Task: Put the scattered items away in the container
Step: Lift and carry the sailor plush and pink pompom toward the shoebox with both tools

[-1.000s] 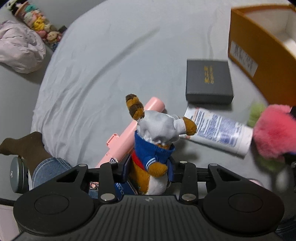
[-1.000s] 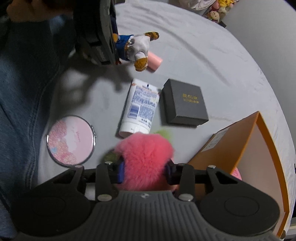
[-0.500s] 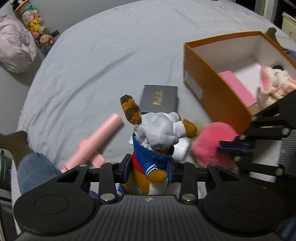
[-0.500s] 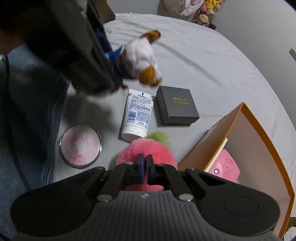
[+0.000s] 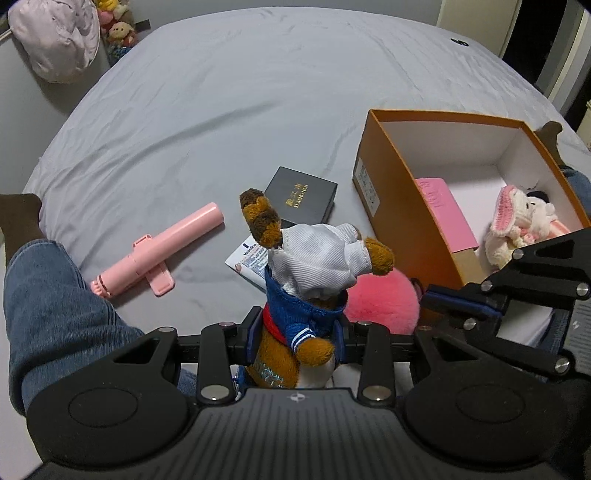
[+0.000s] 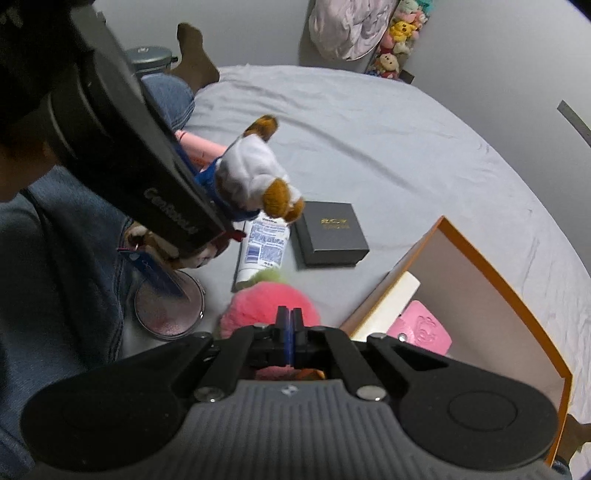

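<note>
My left gripper (image 5: 299, 332) is shut on a brown plush tiger (image 5: 310, 266) in a blue and white outfit and holds it above the bed; it also shows in the right wrist view (image 6: 251, 173). My right gripper (image 6: 290, 325) is shut on the pink fluffy pompom (image 6: 269, 310), which hangs beside the orange box (image 5: 391, 192) and shows in the left wrist view (image 5: 380, 299). The box (image 6: 517, 291) holds a pink card (image 5: 447, 214) and a white plush (image 5: 517, 229).
On the grey bed lie a pink selfie stick (image 5: 159, 251), a black gift box (image 5: 303, 195), a white cream tube (image 6: 264, 251) and a round pink mirror (image 6: 170, 306). A person's jeans leg (image 5: 55, 314) is at the left. Plush toys (image 5: 118, 26) stand far back.
The right gripper lifted the pompom closer to the orange box, and its jaws stay pinched on it. The left gripper carried the tiger higher and toward the box.
</note>
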Demonstrator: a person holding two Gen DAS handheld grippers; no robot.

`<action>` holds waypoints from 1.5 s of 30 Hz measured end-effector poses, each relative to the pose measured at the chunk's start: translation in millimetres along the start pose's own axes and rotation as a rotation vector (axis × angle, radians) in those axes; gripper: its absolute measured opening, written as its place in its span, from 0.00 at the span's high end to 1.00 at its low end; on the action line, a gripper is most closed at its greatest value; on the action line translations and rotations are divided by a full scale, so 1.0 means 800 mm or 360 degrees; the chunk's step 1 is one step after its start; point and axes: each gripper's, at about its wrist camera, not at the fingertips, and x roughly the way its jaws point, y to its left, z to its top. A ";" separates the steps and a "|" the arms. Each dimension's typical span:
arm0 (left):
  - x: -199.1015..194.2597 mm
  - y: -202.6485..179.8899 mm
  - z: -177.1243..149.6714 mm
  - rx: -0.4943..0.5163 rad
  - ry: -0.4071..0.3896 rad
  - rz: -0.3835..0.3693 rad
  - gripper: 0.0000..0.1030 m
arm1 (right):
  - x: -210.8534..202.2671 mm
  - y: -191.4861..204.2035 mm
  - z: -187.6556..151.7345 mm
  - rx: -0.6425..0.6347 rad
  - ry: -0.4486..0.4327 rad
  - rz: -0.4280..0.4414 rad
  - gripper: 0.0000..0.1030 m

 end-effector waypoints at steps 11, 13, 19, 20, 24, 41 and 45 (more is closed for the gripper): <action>-0.024 -0.005 -0.002 0.0000 -0.0046 -0.0029 0.58 | -0.051 -0.020 -0.010 0.0135 -0.0095 0.0099 1.00; -0.022 -0.001 -0.001 -0.0019 -0.0042 -0.0001 0.58 | -0.044 -0.019 -0.009 0.0151 -0.0084 0.0140 0.95; -0.006 0.008 -0.008 -0.0053 0.0001 0.0000 0.58 | -0.007 0.011 -0.006 -0.0091 -0.0045 0.0111 0.54; -0.003 0.010 -0.009 -0.0058 0.0006 -0.0002 0.58 | 0.002 0.015 -0.006 -0.0159 -0.0025 0.0109 0.54; 0.006 0.017 -0.009 -0.0082 0.0007 -0.0020 0.58 | 0.037 0.031 -0.002 -0.0430 0.0067 0.0051 0.42; 0.034 0.062 -0.018 -0.0240 0.0052 -0.0112 0.58 | 0.136 0.061 0.008 -0.0552 0.0452 -0.0026 0.36; 0.034 0.067 -0.019 -0.0258 0.0049 -0.0131 0.58 | 0.148 0.060 0.005 -0.0491 0.0492 -0.0032 0.36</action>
